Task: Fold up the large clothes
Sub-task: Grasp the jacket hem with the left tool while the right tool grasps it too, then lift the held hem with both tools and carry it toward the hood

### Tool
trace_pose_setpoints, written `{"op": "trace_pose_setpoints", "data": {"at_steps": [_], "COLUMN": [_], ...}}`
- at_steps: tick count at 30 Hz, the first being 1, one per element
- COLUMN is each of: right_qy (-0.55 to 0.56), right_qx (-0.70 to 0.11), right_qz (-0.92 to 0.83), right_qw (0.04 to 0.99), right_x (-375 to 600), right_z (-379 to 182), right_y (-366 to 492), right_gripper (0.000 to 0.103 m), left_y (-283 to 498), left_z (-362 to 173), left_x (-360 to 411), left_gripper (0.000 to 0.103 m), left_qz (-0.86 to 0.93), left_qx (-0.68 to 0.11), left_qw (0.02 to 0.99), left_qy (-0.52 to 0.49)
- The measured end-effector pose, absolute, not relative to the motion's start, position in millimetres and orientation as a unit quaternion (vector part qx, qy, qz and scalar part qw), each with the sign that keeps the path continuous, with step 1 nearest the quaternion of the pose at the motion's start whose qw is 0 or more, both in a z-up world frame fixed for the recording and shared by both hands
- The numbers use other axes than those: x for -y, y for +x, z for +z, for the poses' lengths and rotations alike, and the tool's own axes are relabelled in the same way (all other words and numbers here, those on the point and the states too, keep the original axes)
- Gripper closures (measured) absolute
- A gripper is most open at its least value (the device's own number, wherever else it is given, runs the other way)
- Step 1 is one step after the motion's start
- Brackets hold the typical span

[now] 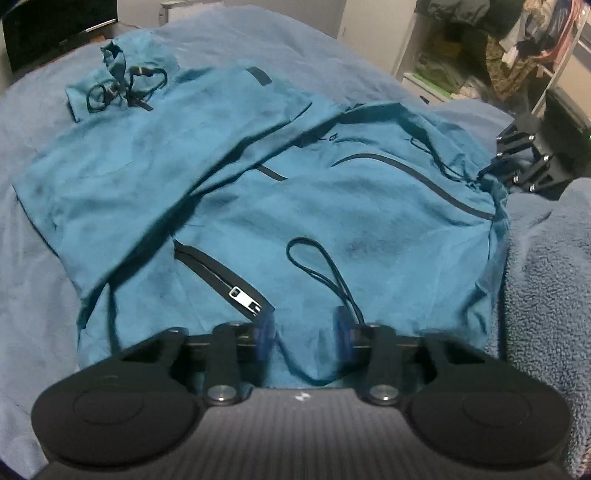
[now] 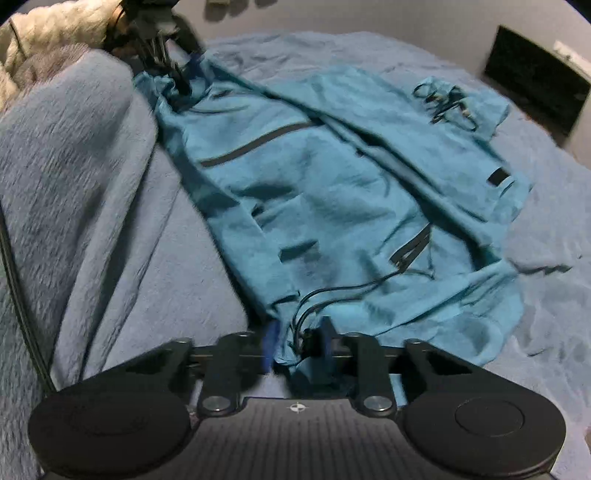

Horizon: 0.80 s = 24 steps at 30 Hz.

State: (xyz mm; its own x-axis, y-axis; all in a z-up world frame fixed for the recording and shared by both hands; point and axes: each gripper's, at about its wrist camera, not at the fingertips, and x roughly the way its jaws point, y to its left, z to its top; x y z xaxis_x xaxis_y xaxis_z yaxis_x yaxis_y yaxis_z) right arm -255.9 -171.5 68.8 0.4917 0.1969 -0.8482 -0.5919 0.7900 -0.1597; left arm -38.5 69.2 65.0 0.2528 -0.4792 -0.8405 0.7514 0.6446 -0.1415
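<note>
A large teal jacket (image 1: 295,206) lies spread on a blue bed cover (image 1: 33,258), with its hood and dark cords (image 1: 122,85) at the far end. My left gripper (image 1: 304,336) is at the near hem, next to a zip pocket (image 1: 229,284) and a black cord loop (image 1: 317,266). Its blue pads (image 1: 266,336) stand apart with loose cloth between them. In the right wrist view the jacket (image 2: 332,192) runs away from my right gripper (image 2: 299,345), which is shut on the bunched hem corner and its cords. The left gripper (image 2: 183,79) shows at the far corner. The right gripper (image 1: 487,175) pinches gathered cloth.
A thick blue fleece blanket (image 1: 546,277) is heaped beside the jacket, also (image 2: 66,155). Shelves with hanging clothes (image 1: 480,48) stand behind. A dark flat panel (image 2: 535,77) leans at the bed's far side. A cream knitted item (image 2: 48,29) and a black cable (image 2: 18,295) lie at the left.
</note>
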Motion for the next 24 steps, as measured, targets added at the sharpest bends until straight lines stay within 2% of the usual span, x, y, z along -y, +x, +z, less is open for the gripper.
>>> {"op": "trace_pose_setpoints", "data": {"at_steps": [1,2,5,6,9,10,11,12,13,14,15,18,21,24], "right_qy": [-0.216,-0.211,-0.182,-0.178,-0.166,-0.167,-0.174,-0.178,-0.178,-0.179,-0.182,-0.185,-0.174,-0.172], "right_qx": [-0.439,-0.429,-0.405,-0.396,-0.366,-0.363,-0.356,-0.351,-0.349,-0.347,-0.345,-0.341,-0.340,-0.342], "right_qz": [0.236,0.234,0.225,0.220,0.211,0.212,0.211,0.209,0.207,0.206,0.204,0.200,0.205,0.207], "right_qw": [0.840,0.847,0.867,0.874,0.891,0.892,0.894,0.895,0.896,0.897,0.898,0.900,0.901,0.900], "right_x": [172,174,184,187,193,194,194,194,194,195,193,193,190,188], "right_z": [72,75,90,96,119,125,129,133,136,139,140,140,140,137], "right_y": [-255,-253,-245,-241,-228,-224,-222,-219,-216,-213,-211,-206,-207,-213], "right_gripper": [0.088,0.088,0.089,0.096,0.096,0.097,0.097,0.097,0.097,0.097,0.097,0.097,0.097,0.097], "left_y": [-41,-42,-39,-36,-30,-29,-28,-27,-27,-29,-32,-43,-42,-21], "left_z": [68,71,81,83,91,95,98,100,102,103,106,110,96,83], "left_x": [-67,-67,-71,-75,-88,-91,-94,-96,-96,-97,-95,-83,-68,-69], "left_gripper": [0.084,0.101,0.103,0.103,0.102,0.099,0.089,0.071,0.061,0.042,0.028,0.022,0.021,0.021], "left_qz": [-0.396,-0.400,-0.373,-0.369,-0.390,-0.393,-0.399,-0.410,-0.423,-0.439,-0.453,-0.515,-0.517,-0.525], "left_qx": [-0.459,-0.455,-0.438,-0.439,-0.427,-0.415,-0.411,-0.414,-0.416,-0.414,-0.408,-0.397,-0.424,-0.465], "left_qw": [0.780,0.781,0.805,0.808,0.811,0.816,0.816,0.809,0.802,0.795,0.790,0.756,0.732,0.704], "left_qy": [0.152,0.149,0.145,0.137,0.094,0.089,0.083,0.074,0.068,0.064,0.061,0.077,0.129,0.107]}}
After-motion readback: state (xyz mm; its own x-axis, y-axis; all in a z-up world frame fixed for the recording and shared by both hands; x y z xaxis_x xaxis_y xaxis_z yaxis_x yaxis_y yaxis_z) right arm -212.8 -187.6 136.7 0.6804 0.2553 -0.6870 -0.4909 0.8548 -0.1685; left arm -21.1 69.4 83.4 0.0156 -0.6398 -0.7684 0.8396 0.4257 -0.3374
